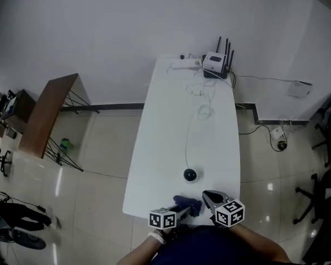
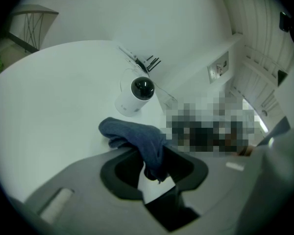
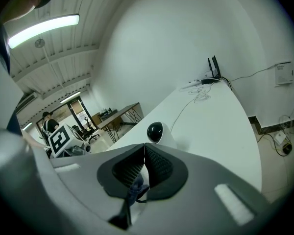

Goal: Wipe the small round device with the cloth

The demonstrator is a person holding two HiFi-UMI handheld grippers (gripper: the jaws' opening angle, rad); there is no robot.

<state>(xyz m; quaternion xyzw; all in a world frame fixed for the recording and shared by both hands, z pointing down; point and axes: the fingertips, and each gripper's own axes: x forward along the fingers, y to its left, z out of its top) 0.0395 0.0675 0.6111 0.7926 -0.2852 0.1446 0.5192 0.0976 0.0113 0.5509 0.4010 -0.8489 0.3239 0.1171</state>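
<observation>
In the head view, the small round device [image 1: 190,175] stands on the white table [image 1: 154,148] near its near edge. A thin cable [image 1: 186,142] runs from it toward the far end. The blue cloth [image 1: 188,204] lies just near of the device, stretched left to right between the left gripper [image 1: 179,208] and the right gripper [image 1: 209,196]. So the device is on the far side of both grippers, almost between their lines. The right one looks slightly nearer, but I am not sure. The jaw tips are too small here to judge.

In the left gripper view, the jaws of the left gripper [image 2: 154,153] stand partly apart. The cloth [image 2: 137,137] is draped over the tip and its end hangs loose in the gap. The pads do not seem to press it. The device [image 2: 136,96] stands close beyond the cloth, a little to the left. A mosaic patch covers part of the right side.

In the right gripper view, the right gripper [image 3: 145,148] has its jaws closed together. A small piece of the cloth [image 3: 136,187] is pinched low between the pads. The device [image 3: 157,131] rises just beyond the tips. Its base is hidden behind the jaws.
</observation>
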